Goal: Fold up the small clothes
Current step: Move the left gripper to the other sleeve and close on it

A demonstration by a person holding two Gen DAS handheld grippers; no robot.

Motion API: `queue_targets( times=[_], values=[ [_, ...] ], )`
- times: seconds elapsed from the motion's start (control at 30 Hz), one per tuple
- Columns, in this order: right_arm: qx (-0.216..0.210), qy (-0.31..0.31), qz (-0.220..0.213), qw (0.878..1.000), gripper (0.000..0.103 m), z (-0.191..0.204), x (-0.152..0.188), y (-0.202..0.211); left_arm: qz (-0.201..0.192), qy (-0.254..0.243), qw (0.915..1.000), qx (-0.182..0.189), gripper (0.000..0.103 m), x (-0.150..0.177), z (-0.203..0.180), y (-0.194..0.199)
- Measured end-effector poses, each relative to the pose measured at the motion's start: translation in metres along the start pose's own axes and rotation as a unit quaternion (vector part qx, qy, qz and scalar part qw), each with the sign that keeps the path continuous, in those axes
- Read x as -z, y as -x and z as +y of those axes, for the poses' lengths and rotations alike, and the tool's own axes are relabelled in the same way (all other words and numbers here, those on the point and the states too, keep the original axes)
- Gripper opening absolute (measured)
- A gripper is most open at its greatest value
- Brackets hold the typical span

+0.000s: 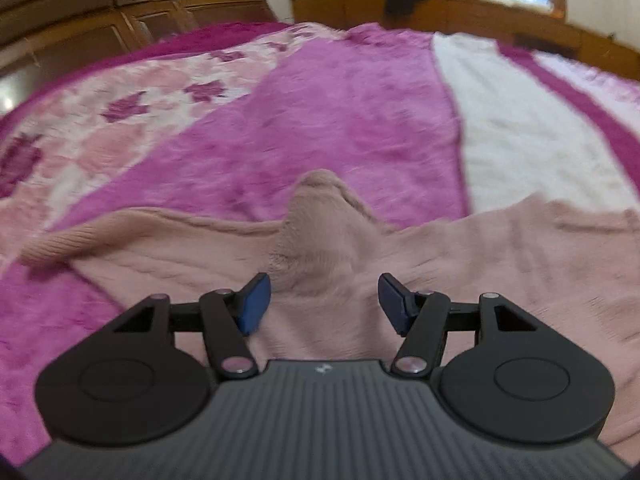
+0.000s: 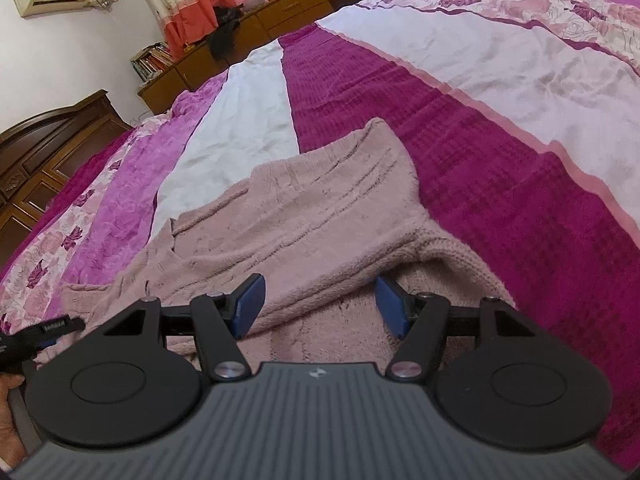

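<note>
from my left claw [image 1: 324, 303] i look down on a dusty-pink knitted sweater [image 1: 360, 248] spread over the bed. its blue pads stand apart with nothing pinched between them, hovering over the soft knit. a raised fold of the sweater pokes up just ahead of the pads, fuzzy on its inner face, and a ribbed sleeve runs off to the left. under it lies a plush bedspread [image 1: 352, 112] in bright pink, with a white stripe and a floral band. a dark carved wooden headboard [image 1: 100, 12] stands behind the bed, and the picture is a little smeared.

from my right claw [image 2: 321, 305] the same sweater [image 2: 304, 200] lies rumpled right in front of me, its cable ribs running across and a thick ribbed edge curling by the right pad. the pads stand apart here too, gripping nothing, one each side of the cloth. the bedspread [image 2: 500, 200] here shows a waffle-textured magenta stripe beside smooth white ones. low wooden cabinets [image 2: 280, 12] line the far wall, with books [image 2: 154, 60] stacked at their end. no containers show.
</note>
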State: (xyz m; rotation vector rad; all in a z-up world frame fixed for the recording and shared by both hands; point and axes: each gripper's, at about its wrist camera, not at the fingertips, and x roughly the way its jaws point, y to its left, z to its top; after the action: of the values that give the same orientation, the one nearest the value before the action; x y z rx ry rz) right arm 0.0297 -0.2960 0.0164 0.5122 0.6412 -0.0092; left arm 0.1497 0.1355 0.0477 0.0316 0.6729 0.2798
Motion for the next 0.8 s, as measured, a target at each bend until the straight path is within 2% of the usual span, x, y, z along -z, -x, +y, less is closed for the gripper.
queue_targets(
  times=[0.07,0.23,0.4,0.47,0.67,0.8],
  values=[
    [-0.001,0.0,0.0,1.0,0.069,-0.001,0.0,0.0,0.011,-0.018,0.9992,-0.033,0.065,0.003,0.002,-0.005],
    [-0.002,-0.001,0.0,1.0,0.069,-0.001,0.0,0.001,0.008,-0.011,0.9998,-0.013,0.063,0.006,0.004,0.011],
    [-0.005,-0.003,-0.002,1.0,0.069,-0.002,0.001,0.003,-0.023,-0.022,0.9989,0.035,0.063,0.006,-0.017,0.048],
    [-0.006,-0.005,-0.002,1.0,0.069,-0.003,0.001,0.004,-0.03,-0.025,0.9971,0.066,0.063,0.006,-0.028,0.062],
    [-0.01,-0.011,-0.003,1.0,0.069,-0.006,0.001,0.006,-0.045,-0.086,0.9819,0.162,0.064,0.016,-0.073,0.091],
    [-0.012,-0.015,-0.004,1.0,0.069,-0.009,0.001,0.006,-0.05,-0.156,0.971,0.174,0.064,0.027,-0.102,0.092]
  ],
)
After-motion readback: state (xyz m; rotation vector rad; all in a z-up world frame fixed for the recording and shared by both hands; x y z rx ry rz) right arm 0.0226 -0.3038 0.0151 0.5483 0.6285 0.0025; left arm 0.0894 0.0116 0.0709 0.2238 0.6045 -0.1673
